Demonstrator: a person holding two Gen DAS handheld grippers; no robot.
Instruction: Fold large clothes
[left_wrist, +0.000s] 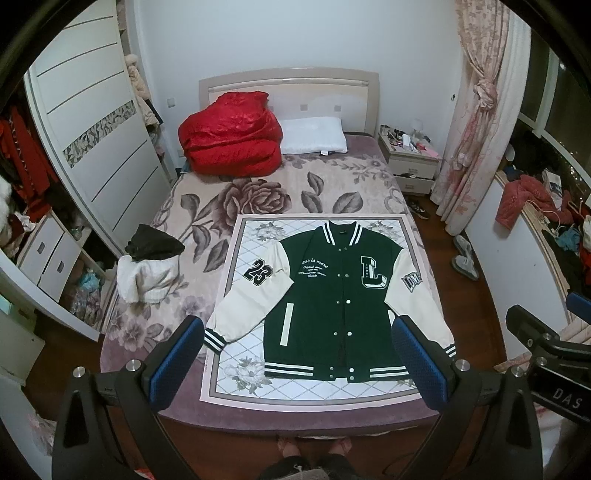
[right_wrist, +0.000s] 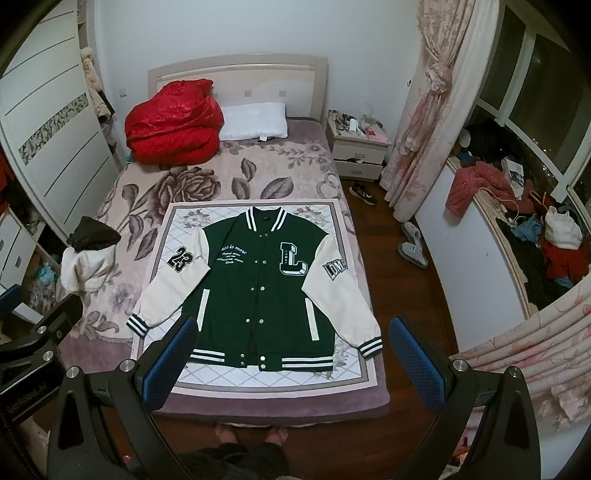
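Note:
A green varsity jacket (left_wrist: 328, 306) with cream sleeves lies flat, face up and buttoned, on a quilted mat (left_wrist: 236, 365) at the foot of the bed. It also shows in the right wrist view (right_wrist: 258, 295). Both sleeves angle outward and down. My left gripper (left_wrist: 299, 328) is open and empty, held high above the bed's foot end. My right gripper (right_wrist: 293, 328) is open and empty too, at a similar height, to the right of the left one. Neither touches the jacket.
A red duvet (left_wrist: 229, 136) and a white pillow (left_wrist: 314, 134) lie at the head of the bed. A black and white clothes pile (left_wrist: 151, 266) sits at the bed's left edge. A wardrobe (left_wrist: 92, 122) stands left, a nightstand (left_wrist: 410, 158) and cluttered sill (right_wrist: 517, 229) right. Shoes (right_wrist: 412, 245) lie on the floor.

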